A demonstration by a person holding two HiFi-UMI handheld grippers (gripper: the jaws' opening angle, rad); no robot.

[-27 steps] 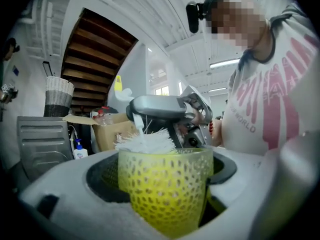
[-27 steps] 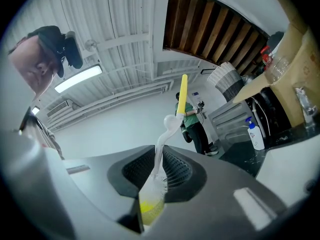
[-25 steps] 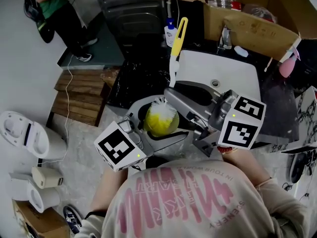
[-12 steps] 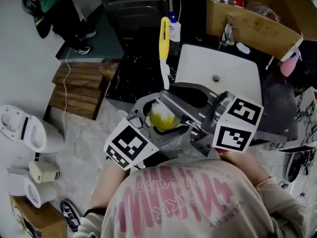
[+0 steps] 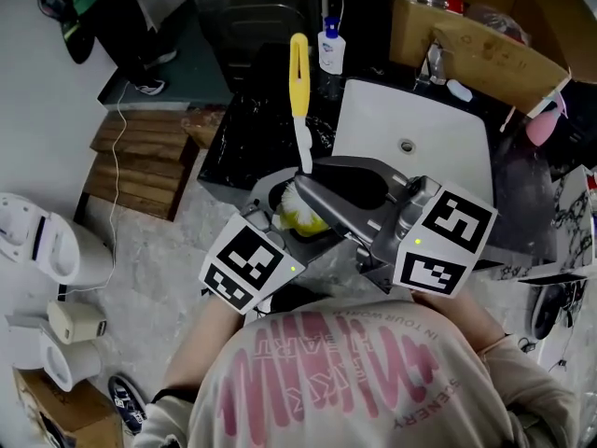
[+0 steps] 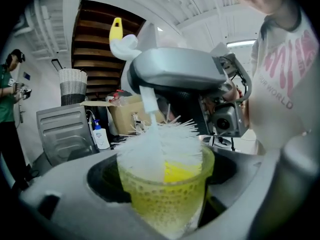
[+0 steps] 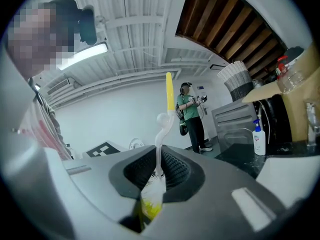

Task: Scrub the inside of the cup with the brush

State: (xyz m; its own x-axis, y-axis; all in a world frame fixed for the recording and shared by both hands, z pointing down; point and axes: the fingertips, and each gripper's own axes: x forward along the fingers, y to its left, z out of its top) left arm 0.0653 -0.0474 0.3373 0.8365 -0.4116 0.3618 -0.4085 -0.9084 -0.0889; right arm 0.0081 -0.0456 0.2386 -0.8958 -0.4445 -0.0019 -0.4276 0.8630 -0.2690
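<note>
Left tongs (image 6: 164, 196) clamped round yellow cup (image 5: 300, 220). Right tongs (image 7: 157, 178) closed on brush (image 5: 298, 82) stem (yellow handle end pointing far), white bristles sunk in cup mouth.

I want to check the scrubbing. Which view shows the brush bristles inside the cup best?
The left gripper view: the white bristles fill the yellow cup's mouth up close. The head view shows mostly the yellow handle; the right gripper view only a sliver.
</note>
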